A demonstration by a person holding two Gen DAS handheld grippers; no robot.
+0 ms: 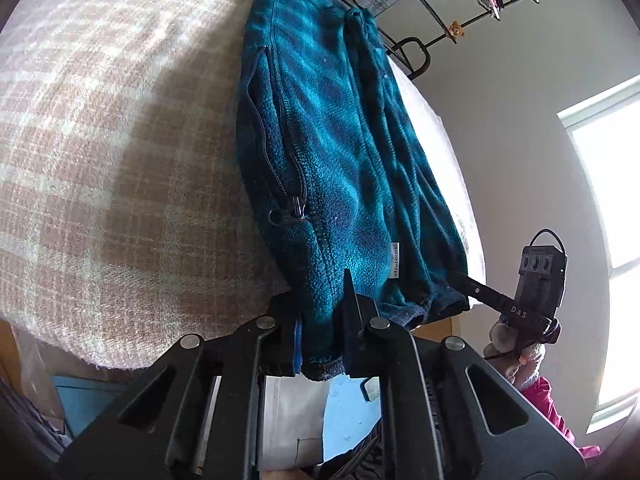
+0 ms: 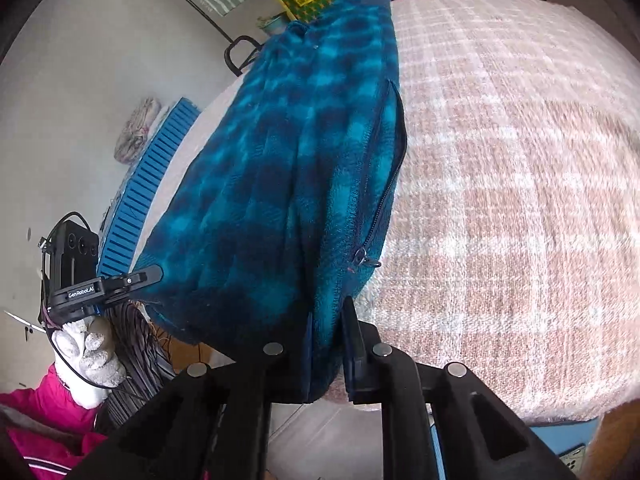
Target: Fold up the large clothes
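Both tools (image 1: 320, 344) (image 2: 326, 354) pinch the fleece jacket (image 1: 340, 168), hem edge hidden.

The jacket (image 1: 340, 168) is thick teal fleece, fuzzy and matt; the blanket (image 1: 120, 140) under it is coarse woven cloth, rough and dull; each claw (image 2: 326, 344) is matt black plastic with shiny round metal pins.

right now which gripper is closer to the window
Right. The right gripper grips a corner of the fleece on the window side; the left gripper grips the hem farther from it.
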